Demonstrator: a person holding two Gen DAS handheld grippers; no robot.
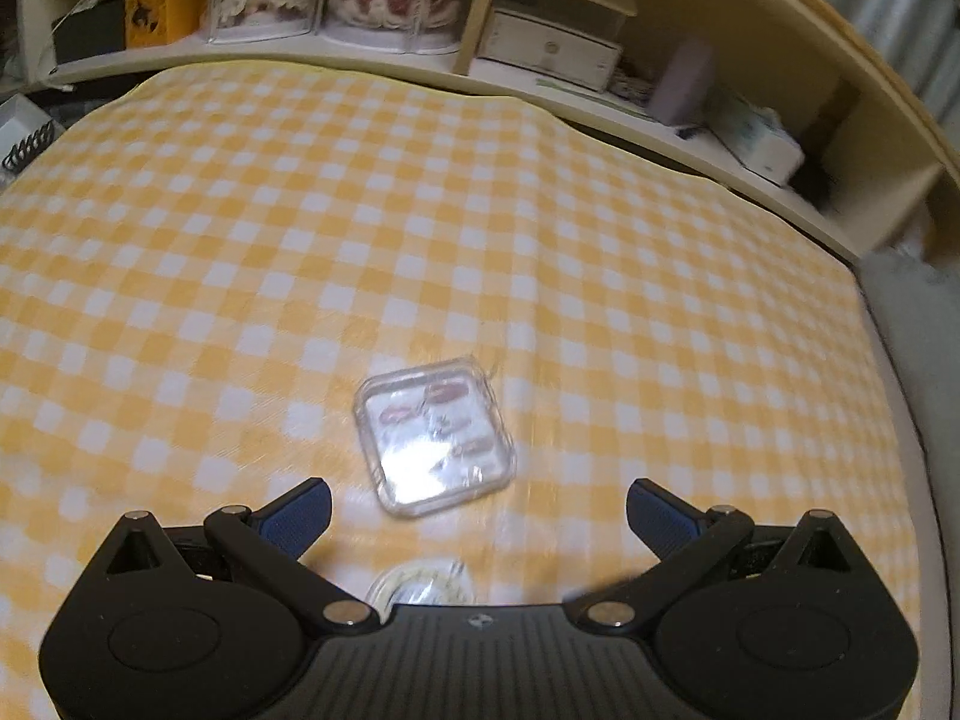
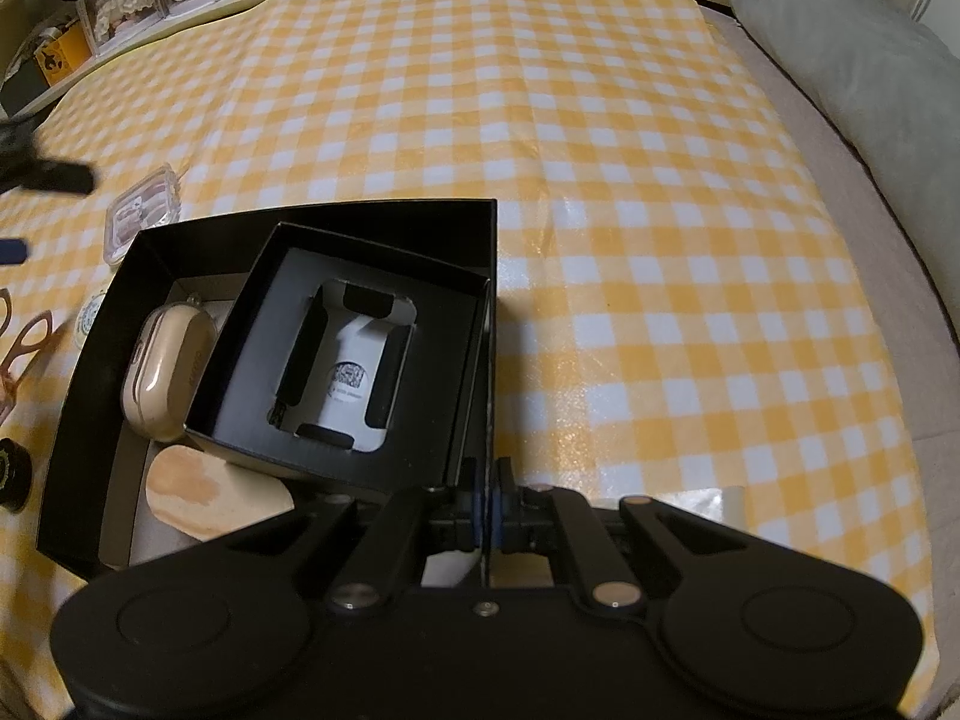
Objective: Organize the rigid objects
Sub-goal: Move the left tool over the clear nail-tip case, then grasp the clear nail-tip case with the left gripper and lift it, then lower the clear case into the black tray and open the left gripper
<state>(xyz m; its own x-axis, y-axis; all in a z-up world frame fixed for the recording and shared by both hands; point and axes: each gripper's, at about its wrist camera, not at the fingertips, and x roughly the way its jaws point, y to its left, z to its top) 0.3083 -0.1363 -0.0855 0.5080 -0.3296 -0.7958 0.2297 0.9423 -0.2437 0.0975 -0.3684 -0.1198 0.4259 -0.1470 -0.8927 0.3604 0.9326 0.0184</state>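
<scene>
My left gripper [image 1: 478, 507] is open and empty, just above a clear square plastic case [image 1: 433, 435] with small red items inside, lying on the yellow checked cloth [image 1: 420, 210]. A round clear disc [image 1: 420, 585] lies under the gripper's front. My right gripper [image 2: 486, 501] is shut on the right wall of a large black box [image 2: 489, 324]. Inside it are a smaller black box [image 2: 342, 354] with a white insert, a beige case [image 2: 165, 369] and a tan oval pad [image 2: 204, 495]. The clear case also shows in the right wrist view [image 2: 144, 210].
Shelves [image 1: 540, 60] with doll cases and white boxes run along the back. A grey cushion [image 2: 870, 72] lies at the right. Amber glasses [image 2: 24, 348], a round disc [image 2: 87, 315] and a black round object [image 2: 12, 471] lie left of the big box.
</scene>
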